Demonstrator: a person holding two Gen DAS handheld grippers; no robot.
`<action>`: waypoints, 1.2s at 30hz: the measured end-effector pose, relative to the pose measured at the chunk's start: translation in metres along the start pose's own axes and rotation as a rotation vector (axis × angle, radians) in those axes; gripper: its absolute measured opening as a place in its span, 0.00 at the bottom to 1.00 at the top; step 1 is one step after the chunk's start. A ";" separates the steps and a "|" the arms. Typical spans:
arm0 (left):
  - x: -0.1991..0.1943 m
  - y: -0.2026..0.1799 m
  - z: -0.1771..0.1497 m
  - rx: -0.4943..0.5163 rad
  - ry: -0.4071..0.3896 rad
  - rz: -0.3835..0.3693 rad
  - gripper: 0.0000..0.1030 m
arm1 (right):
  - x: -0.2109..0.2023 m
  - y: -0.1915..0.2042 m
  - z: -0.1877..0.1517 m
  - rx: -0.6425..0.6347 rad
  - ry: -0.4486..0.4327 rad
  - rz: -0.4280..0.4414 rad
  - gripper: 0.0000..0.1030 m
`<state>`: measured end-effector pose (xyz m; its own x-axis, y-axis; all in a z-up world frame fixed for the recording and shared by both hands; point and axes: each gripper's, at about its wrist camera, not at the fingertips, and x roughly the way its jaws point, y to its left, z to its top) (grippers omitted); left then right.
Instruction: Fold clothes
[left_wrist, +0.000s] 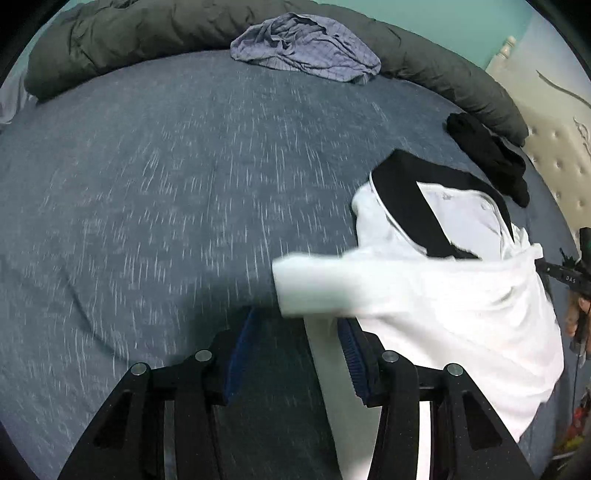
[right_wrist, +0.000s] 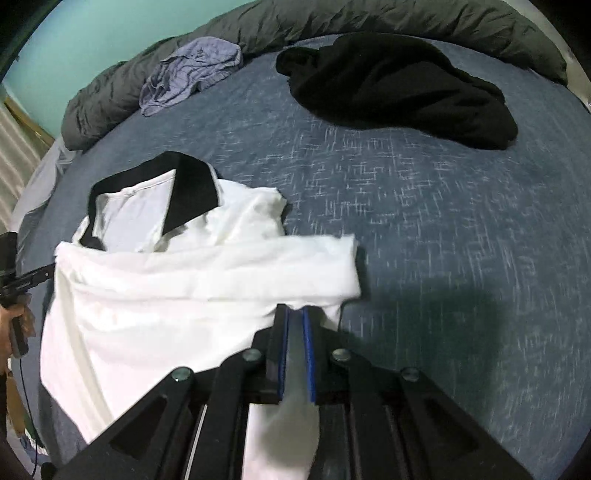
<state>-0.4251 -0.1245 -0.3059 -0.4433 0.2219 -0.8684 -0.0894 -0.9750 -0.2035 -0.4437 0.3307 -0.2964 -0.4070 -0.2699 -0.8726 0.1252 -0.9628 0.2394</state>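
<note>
A white shirt with a black collar (left_wrist: 443, 280) lies partly folded on the blue bed sheet (left_wrist: 166, 184); it also shows in the right wrist view (right_wrist: 166, 288). My left gripper (left_wrist: 295, 325) is open, its fingers wide apart, with a strip of the white shirt hanging past its right finger (left_wrist: 356, 362). My right gripper (right_wrist: 295, 314) is shut on the white shirt's edge, with cloth pinched between its blue pads. The other hand-held gripper shows at the left edge of the right wrist view (right_wrist: 22, 280).
A black garment (right_wrist: 399, 85) lies at the far right of the bed and shows in the left wrist view (left_wrist: 487, 155). A crumpled lilac checked garment (left_wrist: 306, 48) lies at the far edge against a rolled dark grey duvet (left_wrist: 110, 40). A padded headboard (left_wrist: 554, 147) stands at the right.
</note>
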 end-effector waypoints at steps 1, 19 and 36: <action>0.002 0.001 0.004 -0.006 -0.006 0.003 0.48 | 0.001 0.000 0.004 -0.001 -0.015 -0.005 0.07; 0.006 0.022 0.025 -0.084 -0.112 -0.017 0.49 | -0.029 -0.038 0.023 0.041 -0.233 0.056 0.13; 0.009 0.018 0.029 -0.086 -0.126 -0.085 0.51 | -0.024 -0.039 0.028 0.059 -0.180 0.011 0.46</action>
<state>-0.4567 -0.1401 -0.3046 -0.5466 0.2947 -0.7839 -0.0570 -0.9470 -0.3163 -0.4643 0.3747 -0.2731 -0.5616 -0.2729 -0.7811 0.0794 -0.9575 0.2775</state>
